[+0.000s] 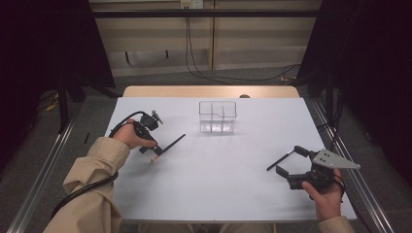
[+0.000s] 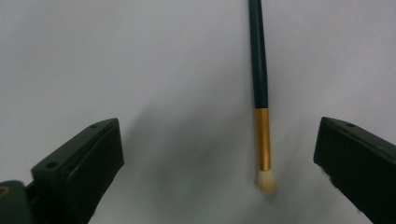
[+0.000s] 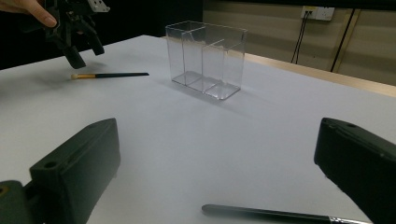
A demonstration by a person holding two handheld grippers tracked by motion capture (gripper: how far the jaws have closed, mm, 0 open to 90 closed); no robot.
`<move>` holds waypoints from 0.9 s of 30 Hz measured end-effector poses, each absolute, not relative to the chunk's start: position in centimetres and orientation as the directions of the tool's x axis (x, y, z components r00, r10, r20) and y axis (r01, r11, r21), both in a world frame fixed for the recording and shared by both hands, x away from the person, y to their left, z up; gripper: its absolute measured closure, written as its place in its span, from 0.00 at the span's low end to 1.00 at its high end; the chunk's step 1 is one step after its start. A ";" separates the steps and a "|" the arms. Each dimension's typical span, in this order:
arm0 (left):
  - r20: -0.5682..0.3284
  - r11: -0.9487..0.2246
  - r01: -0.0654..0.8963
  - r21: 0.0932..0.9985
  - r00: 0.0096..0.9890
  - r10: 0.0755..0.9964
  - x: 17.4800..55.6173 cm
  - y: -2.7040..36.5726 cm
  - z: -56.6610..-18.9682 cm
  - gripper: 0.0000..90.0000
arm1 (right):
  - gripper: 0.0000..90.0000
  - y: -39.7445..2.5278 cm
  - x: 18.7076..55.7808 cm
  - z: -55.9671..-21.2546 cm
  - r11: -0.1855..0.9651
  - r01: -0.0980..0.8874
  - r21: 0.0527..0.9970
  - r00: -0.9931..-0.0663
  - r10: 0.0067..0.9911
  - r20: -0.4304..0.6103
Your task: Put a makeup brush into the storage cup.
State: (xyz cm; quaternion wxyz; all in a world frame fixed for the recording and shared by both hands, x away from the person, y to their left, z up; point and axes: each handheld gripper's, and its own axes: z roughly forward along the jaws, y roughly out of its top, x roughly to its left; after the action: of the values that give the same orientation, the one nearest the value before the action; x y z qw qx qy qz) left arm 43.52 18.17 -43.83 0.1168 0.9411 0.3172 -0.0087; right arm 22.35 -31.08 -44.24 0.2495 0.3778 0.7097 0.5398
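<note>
A make-up brush (image 2: 261, 93) with a dark handle, gold ferrule and pale bristles lies on the white table (image 1: 218, 174). My left gripper (image 2: 217, 140) hovers open over its bristle end, with the brush between the jaws, nearer the right one, and touching neither. The high view has this brush (image 1: 170, 145) at the table's left with the left gripper (image 1: 151, 148) tilted down at it. A second dark brush (image 3: 280, 215) lies just in front of my open right gripper (image 3: 217, 140). In the high view that brush (image 1: 280, 160) sits beside the right gripper (image 1: 290, 160).
A clear plastic organizer (image 1: 217, 116) with several compartments stands upright at the table's back middle, seen closer in the right gripper view as the organizer (image 3: 205, 58). Dark curtains flank the table; cables run along the floor behind it.
</note>
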 end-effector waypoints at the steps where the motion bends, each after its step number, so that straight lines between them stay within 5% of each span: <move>1: -0.090 -0.772 0.599 0.213 0.799 0.595 43.5 18.1 -43.9 0.05 | 0.00 -31.1 22.4 -44.2 0.134 0.265 0.955 -0.590 0.805 0.051; 15: -0.090 -0.800 0.567 0.197 0.823 0.561 43.3 16.9 -43.9 0.51 | 0.00 -31.1 22.4 -44.2 0.134 0.264 0.955 -0.591 0.805 0.051; 27: -0.086 -0.812 0.552 0.192 0.833 0.546 43.5 15.9 -44.6 0.68 | 0.00 -31.1 22.4 -44.2 0.135 0.266 0.955 -0.593 0.804 0.052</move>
State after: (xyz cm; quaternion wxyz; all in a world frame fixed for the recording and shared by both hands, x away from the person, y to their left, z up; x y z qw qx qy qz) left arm 43.51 15.91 -44.55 0.1051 0.9516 0.2884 -0.0132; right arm 22.37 -31.13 -44.24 0.2493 0.3763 0.7108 0.5394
